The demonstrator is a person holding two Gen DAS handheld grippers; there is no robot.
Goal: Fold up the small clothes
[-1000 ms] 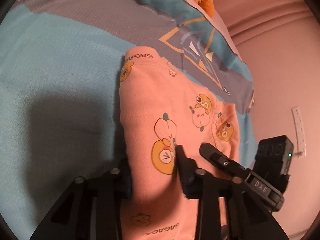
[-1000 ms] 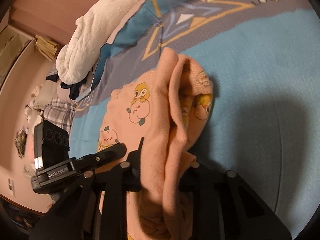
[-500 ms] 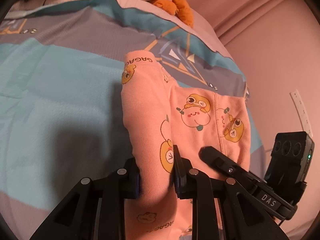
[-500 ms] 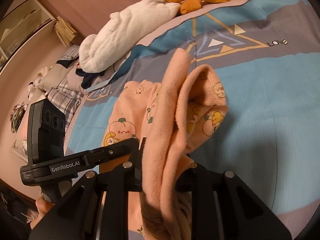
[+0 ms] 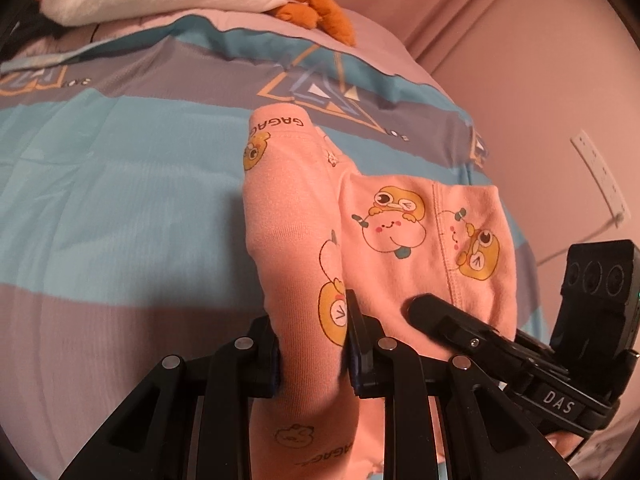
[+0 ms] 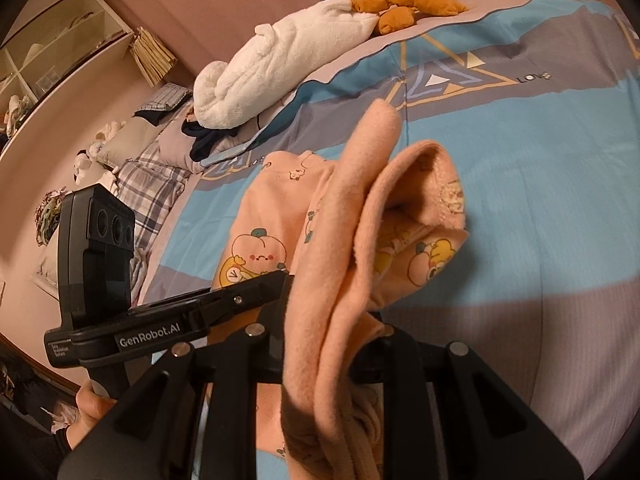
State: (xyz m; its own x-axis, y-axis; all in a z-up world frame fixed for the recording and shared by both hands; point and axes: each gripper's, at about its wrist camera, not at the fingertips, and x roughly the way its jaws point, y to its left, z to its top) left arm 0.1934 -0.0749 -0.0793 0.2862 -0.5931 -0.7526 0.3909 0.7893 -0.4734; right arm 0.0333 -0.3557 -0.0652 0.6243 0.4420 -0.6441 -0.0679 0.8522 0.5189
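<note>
- Left gripper pinches a fold of the pink garment (cartoon print).
- Right gripper clamps its bunched edge, apparently above the bedspread.

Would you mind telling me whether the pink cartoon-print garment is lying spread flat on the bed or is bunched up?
Bunched up: the pink cartoon-print garment is gathered in both hand-held grippers, left and right, its fabric doubled over in loose layers.

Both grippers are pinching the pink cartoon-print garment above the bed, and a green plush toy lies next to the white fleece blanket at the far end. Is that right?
Not quite: the plush toy is orange, not green, as the right wrist view shows. The rest holds: the left gripper and right gripper both pinch the pink cartoon-print garment above the bed, and the toy lies beside the white fleece blanket.
</note>
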